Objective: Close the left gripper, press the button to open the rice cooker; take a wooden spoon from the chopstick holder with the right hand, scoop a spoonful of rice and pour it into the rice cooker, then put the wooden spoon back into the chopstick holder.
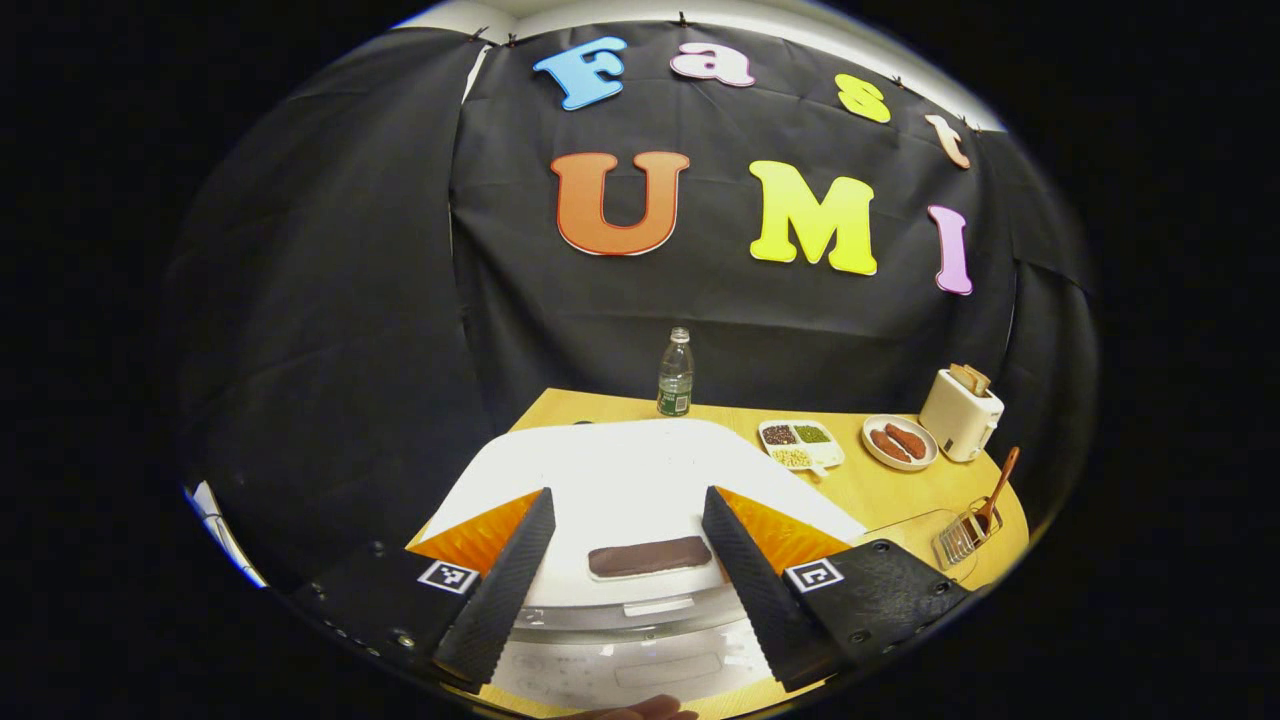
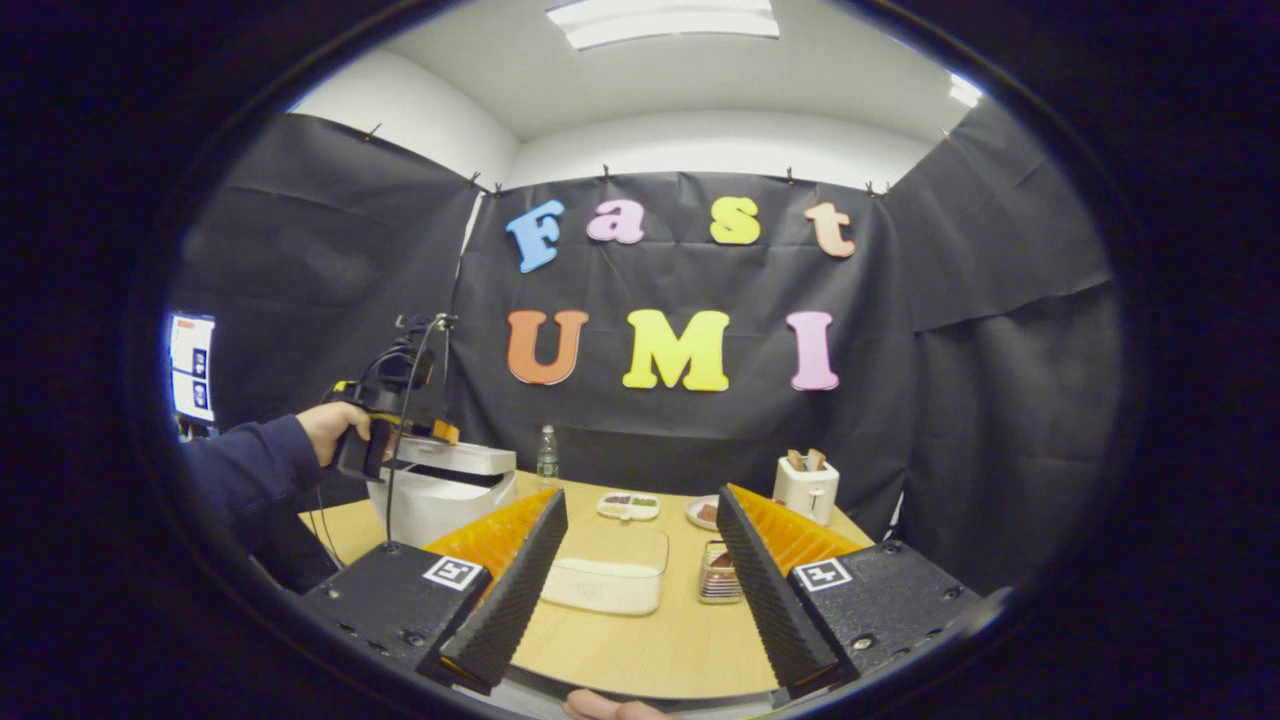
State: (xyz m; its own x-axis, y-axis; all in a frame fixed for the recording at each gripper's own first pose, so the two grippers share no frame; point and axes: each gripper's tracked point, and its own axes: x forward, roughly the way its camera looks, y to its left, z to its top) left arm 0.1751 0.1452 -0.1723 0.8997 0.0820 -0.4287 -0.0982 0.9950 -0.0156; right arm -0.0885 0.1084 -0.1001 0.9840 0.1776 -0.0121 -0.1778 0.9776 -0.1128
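Rice cooker (image 1: 640,480): white, lid down in the left gripper view, with a dark bar-shaped button (image 1: 648,556) on the front of the lid. In the right gripper view a dark slit is seen under the lid (image 2: 455,457); whether it is latched cannot be told.

Left tool (image 1: 628,560): held just above the cooker's front, fingers spread wide to either side of the button, nothing pinched. From the right gripper view it is seen above the cooker, gripped by a hand (image 2: 330,428) in a dark sleeve.

Right tool (image 2: 640,590): fingers spread, nothing held, low over the desk (image 2: 640,650), well to the right of the cooker.

Chopstick holder (image 1: 962,536): wire rack to the right of the cooker, wooden spoon (image 1: 1000,487) leaning in it, handle up.

Rice container (image 2: 610,575): clear box holding rice, between the cooker and the holder.

Risks judged:
- If the press is made with the fingers apart, the button would be straddled and missed, and the lid left shut.
- An off-centre press could slide a fingertip off the bar onto smooth lid.
- The light rack could be tipped or dragged when the spoon is drawn out at a slant.
- Rice could be spilled on the desk between container and cooker.
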